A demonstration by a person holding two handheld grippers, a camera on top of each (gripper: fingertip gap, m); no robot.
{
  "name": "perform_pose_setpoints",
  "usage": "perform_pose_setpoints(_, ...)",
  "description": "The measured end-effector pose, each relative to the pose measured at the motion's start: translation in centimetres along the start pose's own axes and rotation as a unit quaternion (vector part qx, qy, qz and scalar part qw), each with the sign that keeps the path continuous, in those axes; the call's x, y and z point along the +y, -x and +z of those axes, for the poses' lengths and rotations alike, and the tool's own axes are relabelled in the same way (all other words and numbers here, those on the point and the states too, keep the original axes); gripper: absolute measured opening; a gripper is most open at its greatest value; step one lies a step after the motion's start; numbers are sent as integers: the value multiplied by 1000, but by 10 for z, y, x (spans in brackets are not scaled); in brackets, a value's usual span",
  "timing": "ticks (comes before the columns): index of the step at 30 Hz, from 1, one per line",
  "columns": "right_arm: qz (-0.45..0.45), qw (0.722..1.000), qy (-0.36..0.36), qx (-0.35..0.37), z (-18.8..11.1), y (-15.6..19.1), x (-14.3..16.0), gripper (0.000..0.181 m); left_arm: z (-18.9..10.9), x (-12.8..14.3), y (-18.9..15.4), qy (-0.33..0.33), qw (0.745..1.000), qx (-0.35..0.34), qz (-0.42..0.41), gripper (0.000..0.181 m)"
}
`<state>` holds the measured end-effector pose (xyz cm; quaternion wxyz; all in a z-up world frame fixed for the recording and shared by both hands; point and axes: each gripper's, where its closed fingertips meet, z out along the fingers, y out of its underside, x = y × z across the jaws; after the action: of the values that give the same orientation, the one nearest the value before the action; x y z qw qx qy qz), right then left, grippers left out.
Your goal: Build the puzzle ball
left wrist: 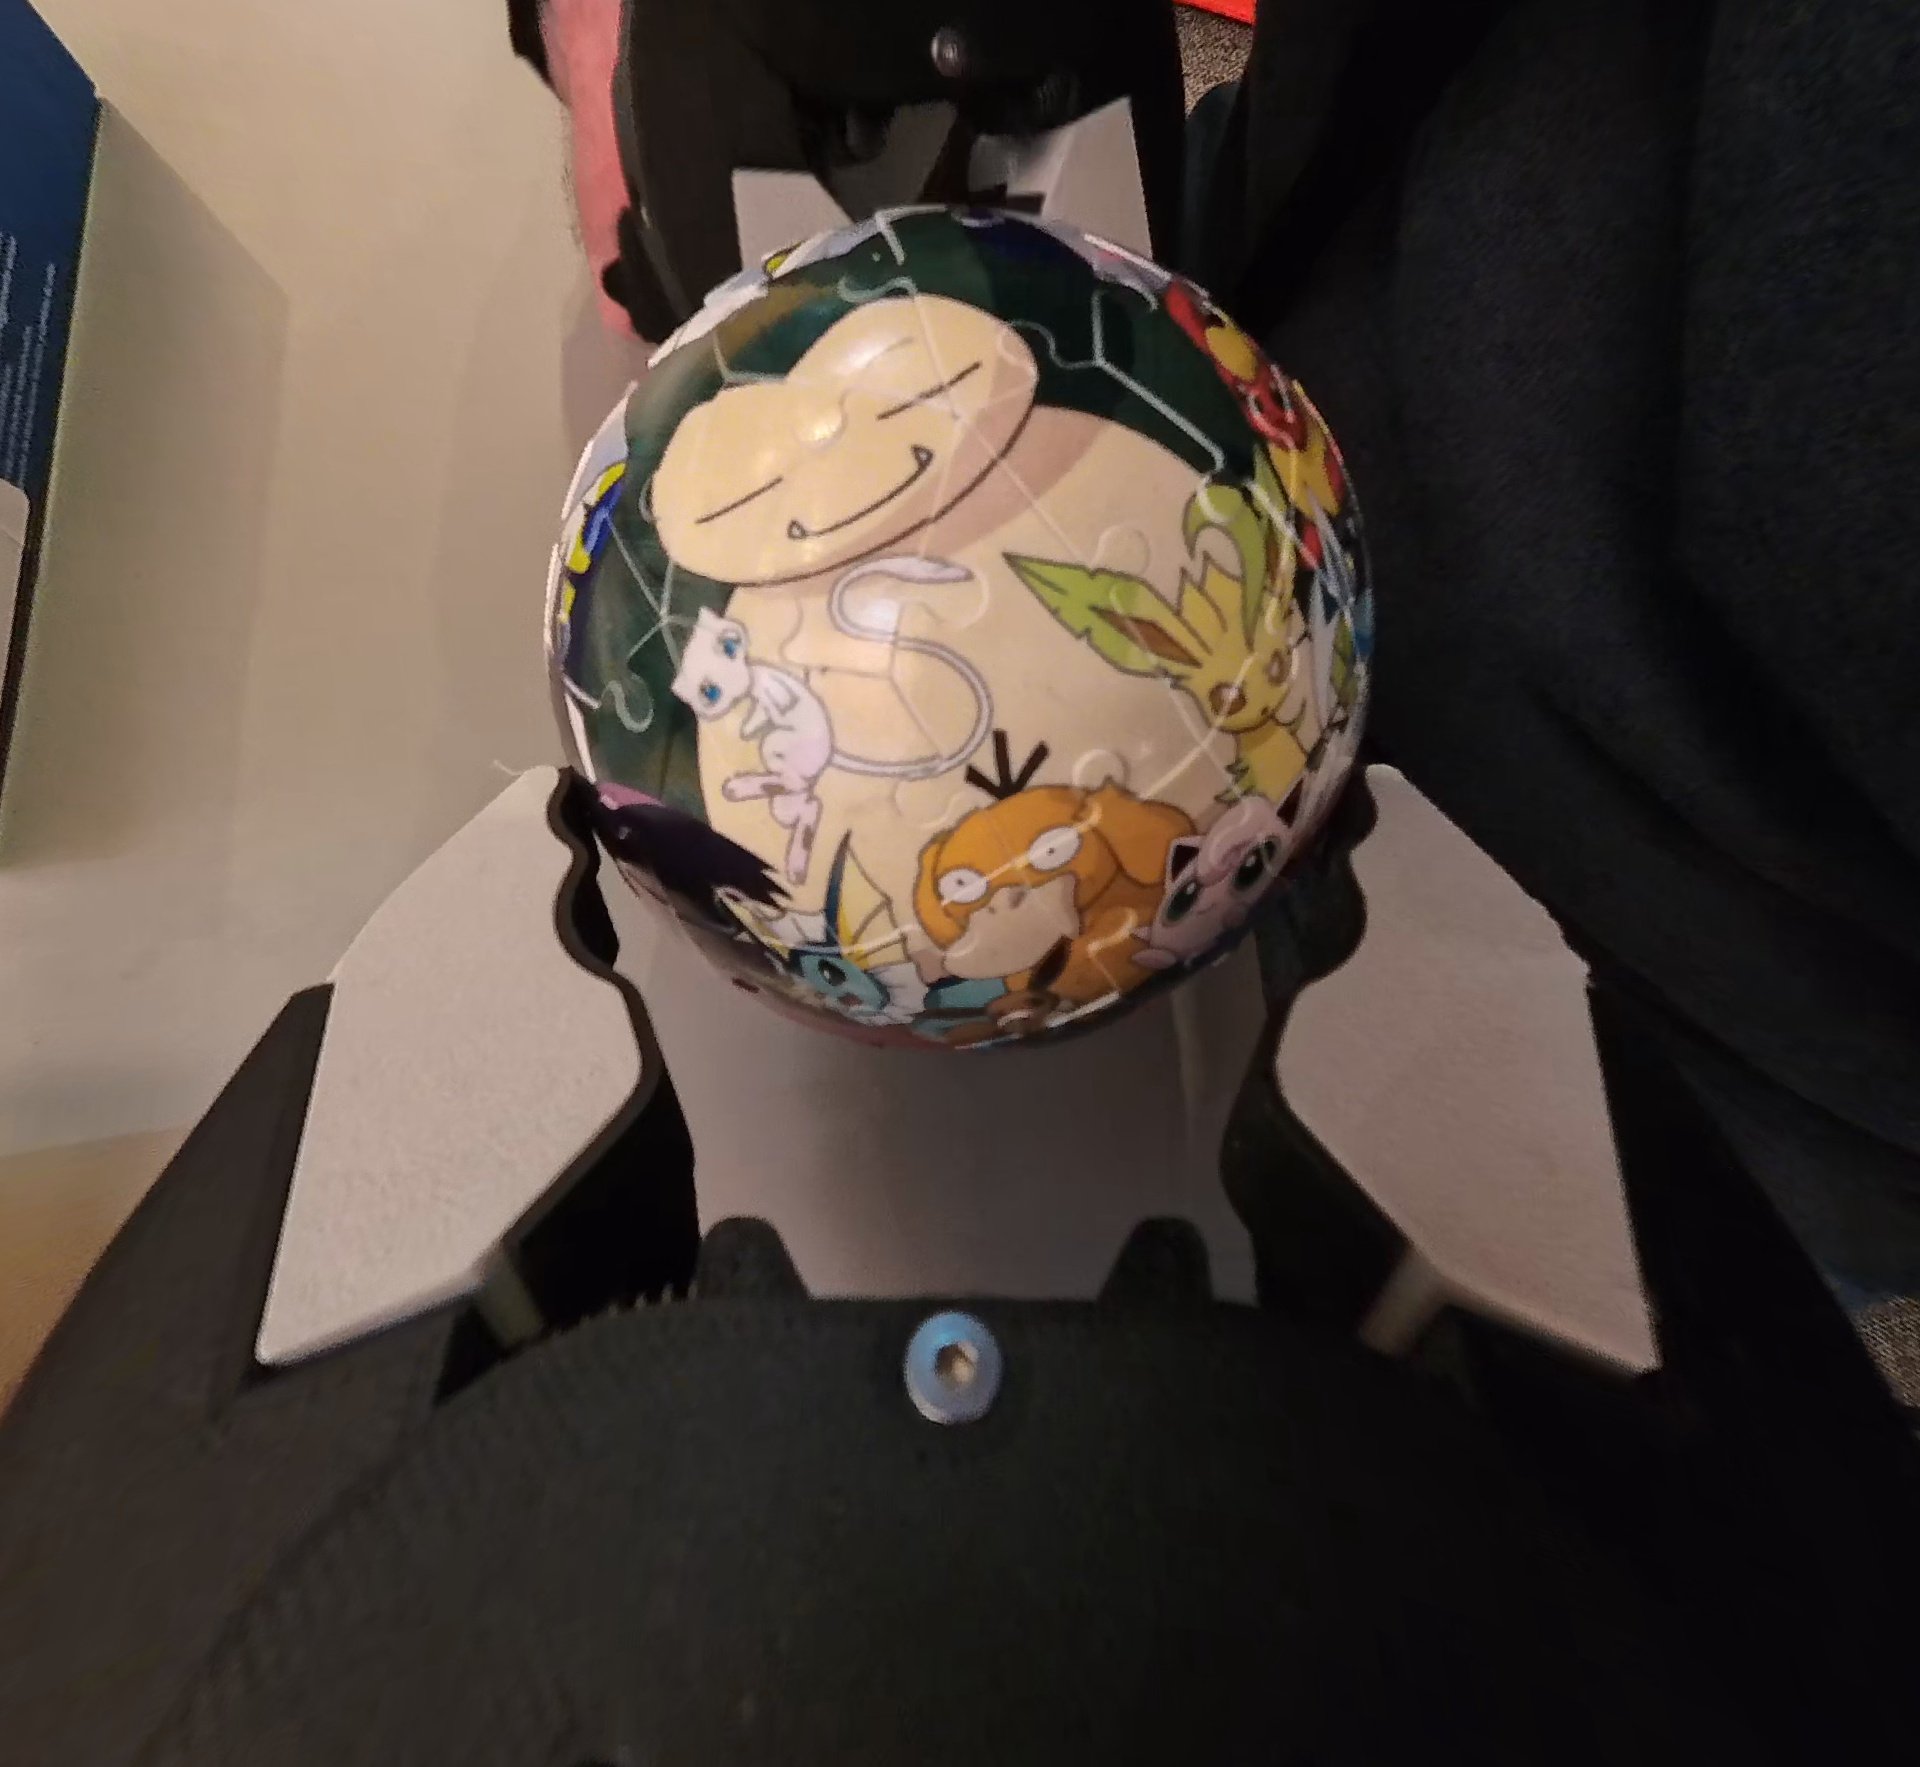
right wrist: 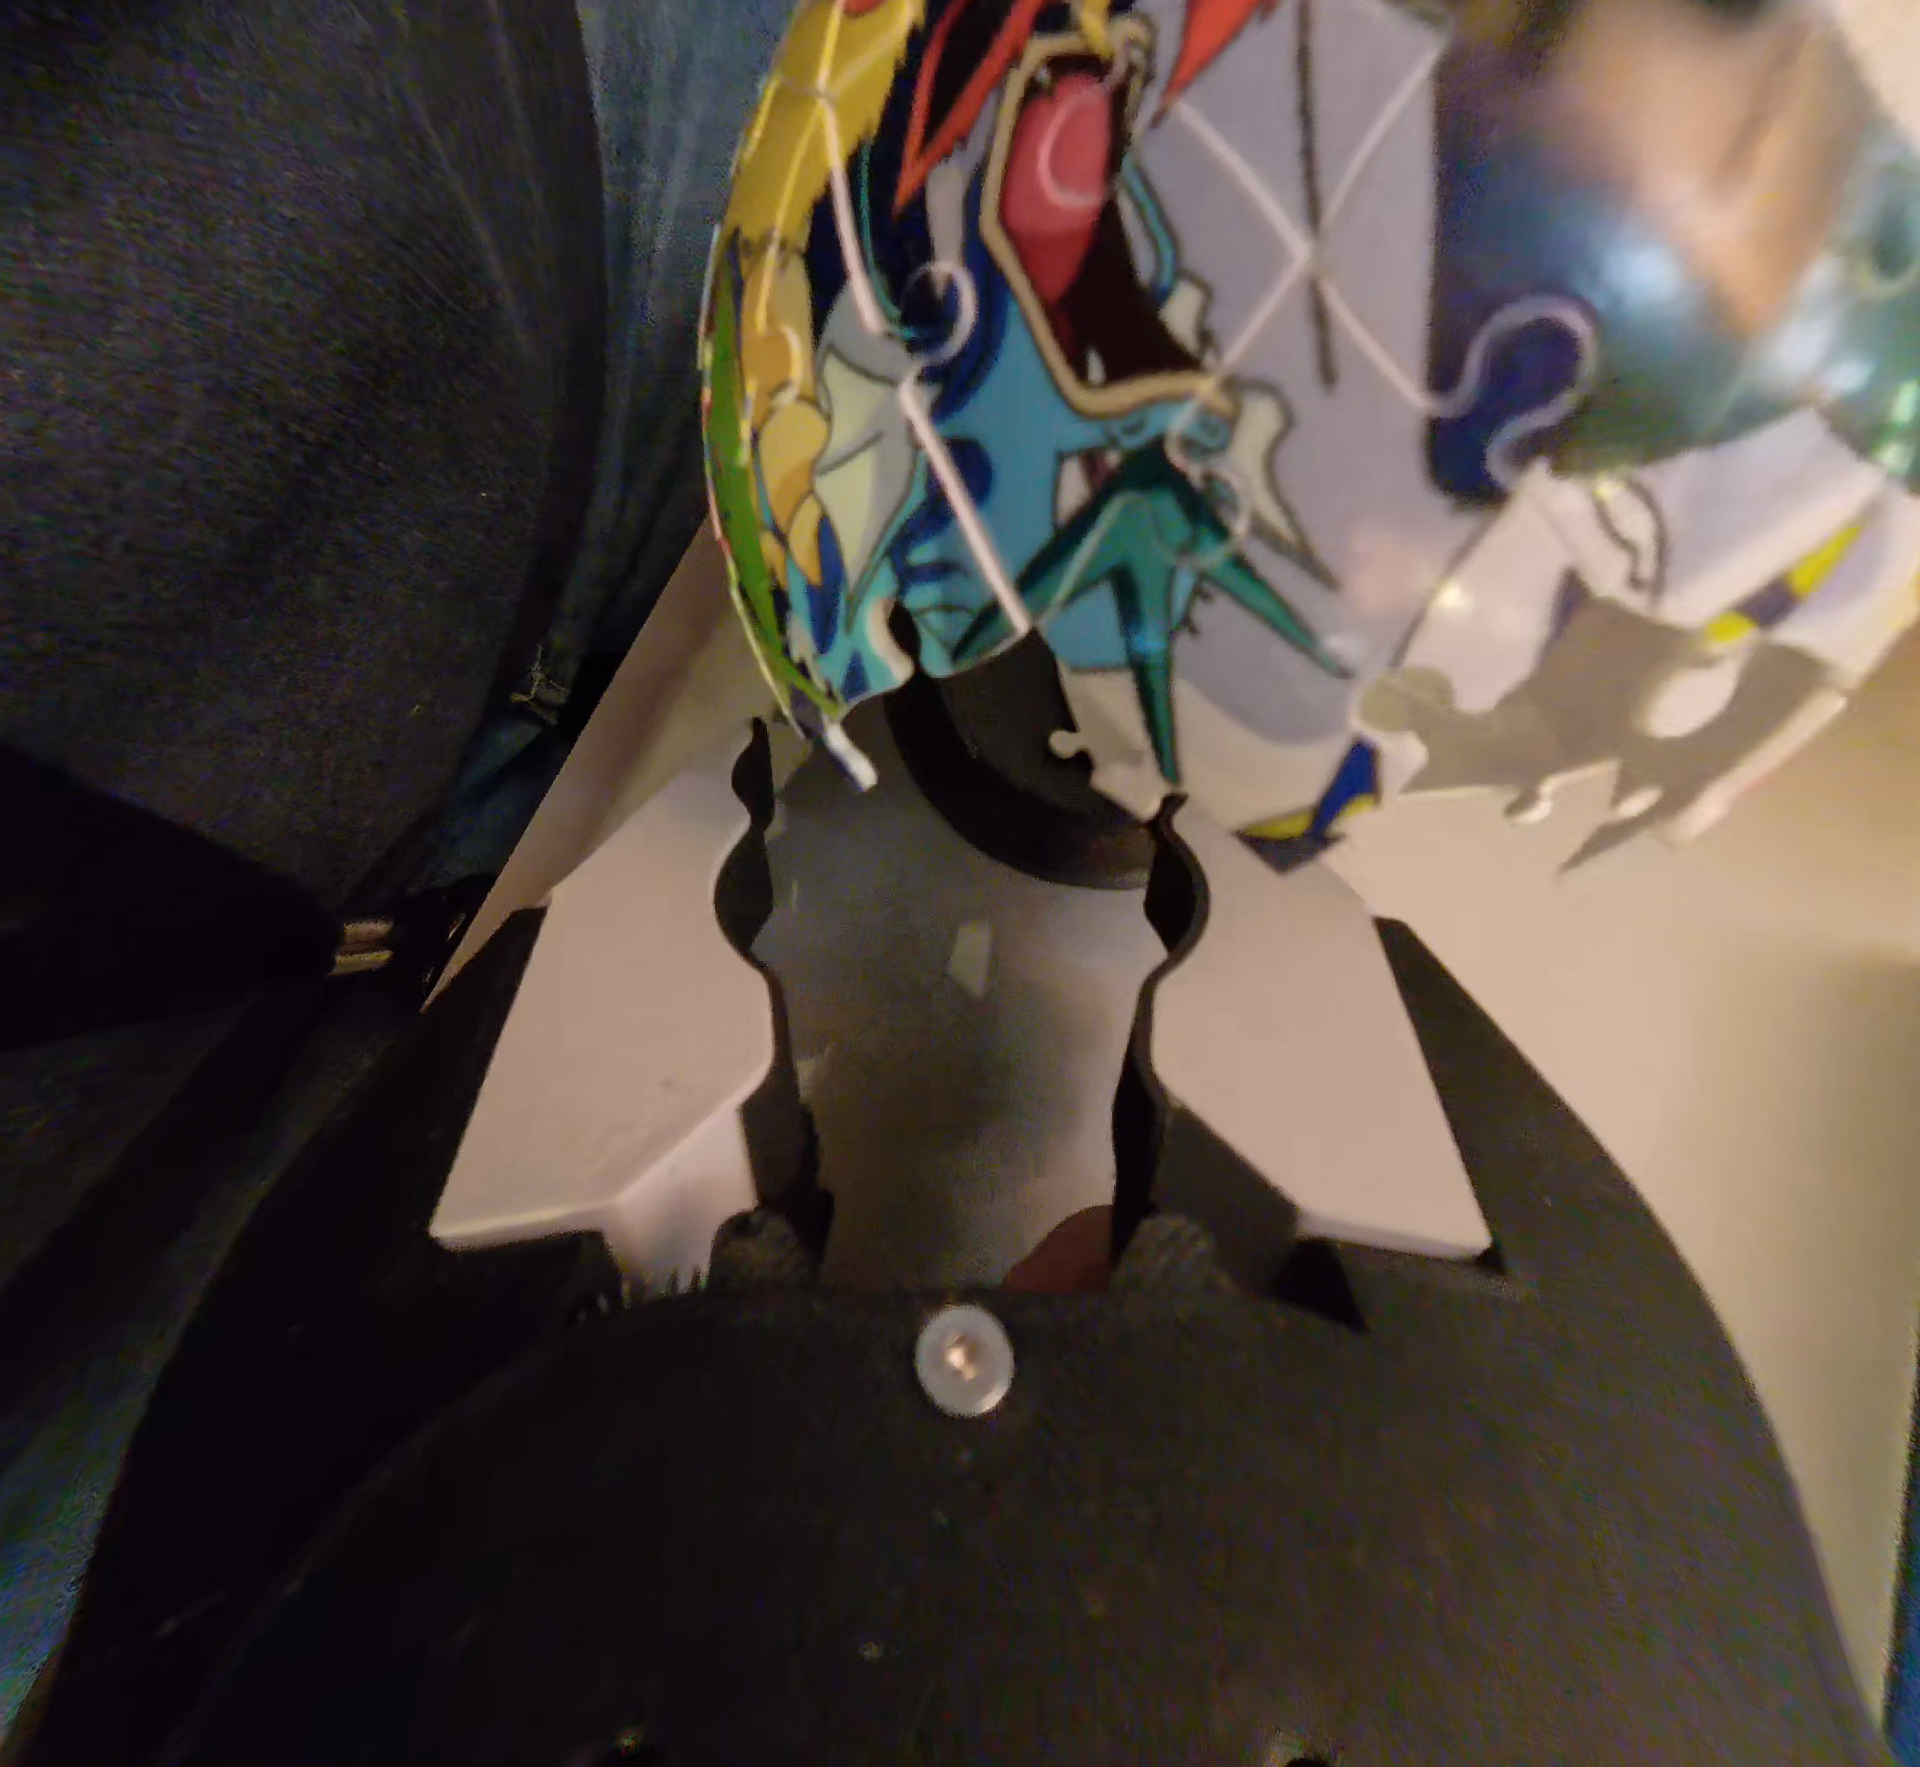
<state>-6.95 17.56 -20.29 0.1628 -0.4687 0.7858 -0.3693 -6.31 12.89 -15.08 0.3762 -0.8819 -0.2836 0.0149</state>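
Glossy cartoon-printed puzzle ball (left wrist: 961, 616), one, clamped by left gripper (left wrist: 961, 824); right gripper (right wrist: 961, 782) parted, apparently empty.

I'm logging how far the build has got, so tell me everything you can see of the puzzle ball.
The puzzle ball is a glossy sphere of interlocking curved pieces that look like plastic, printed with colourful cartoon creatures. It is held off the table between the two fingers of the left claw, which press on its lower sides. The left wrist view shows a complete face. The right wrist view shows a gap with jagged piece edges, so it is unfinished. The right claw sits open just below that gap, gripping nothing.
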Motion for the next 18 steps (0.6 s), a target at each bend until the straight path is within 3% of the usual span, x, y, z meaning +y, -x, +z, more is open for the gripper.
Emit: perform_pose_setpoints(18, -5, 1000, -9, 9, -4, 5, 3, 59, 0, 1, 0, 2, 1000, -1, -2, 129)
